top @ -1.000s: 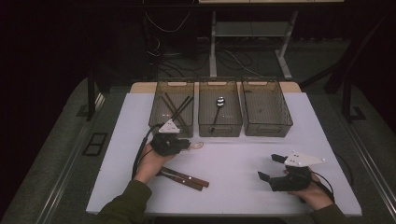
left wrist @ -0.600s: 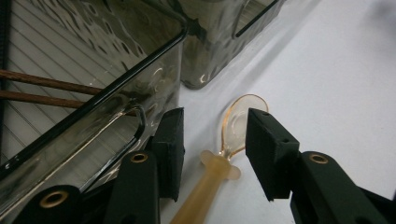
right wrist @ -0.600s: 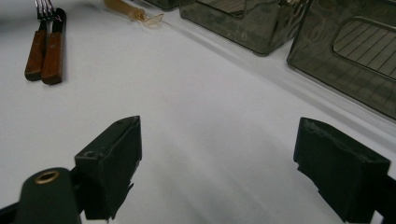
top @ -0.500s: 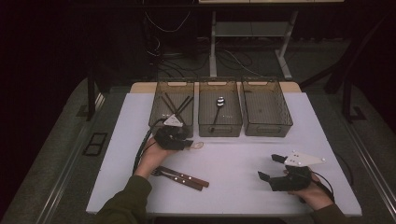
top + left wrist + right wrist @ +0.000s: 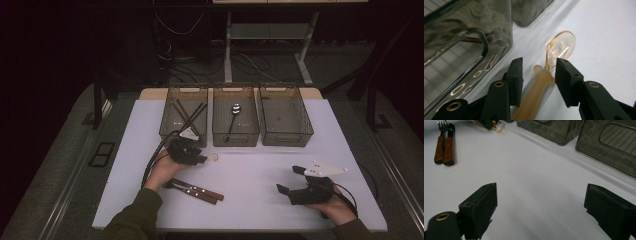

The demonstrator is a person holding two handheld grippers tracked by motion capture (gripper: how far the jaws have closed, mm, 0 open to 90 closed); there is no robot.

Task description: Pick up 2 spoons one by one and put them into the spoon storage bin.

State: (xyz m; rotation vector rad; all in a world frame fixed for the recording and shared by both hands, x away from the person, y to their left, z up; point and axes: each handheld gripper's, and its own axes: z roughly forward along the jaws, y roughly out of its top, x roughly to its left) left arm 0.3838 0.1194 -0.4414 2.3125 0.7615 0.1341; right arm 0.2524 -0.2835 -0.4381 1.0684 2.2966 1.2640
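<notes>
One risk we note: left gripper (image 5: pixel 537 75), jaws just opened and straddling the clear spoon (image 5: pixel 554 57) unpinched beside the left bin (image 5: pixel 474 45), may nudge it away; right gripper (image 5: pixel 539 207) spread, empty.

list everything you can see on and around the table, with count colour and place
table: 1, white top, centre of the high view
bins: 3, smoky clear plastic, in a row at the far edge
chopsticks: a few, dark, crossed in the left bin
spoon: 1, metal, in the middle bin
translucent spoon: 1, pale amber, on the table by the left bin, handle between the left jaws
wood-handled cutlery: 2, brown handles, at least one a fork, side by side near the front left
left gripper: 1, black, jaws astride the spoon handle, no clamp seen
right gripper: 1, black, open over bare table, front right
</notes>
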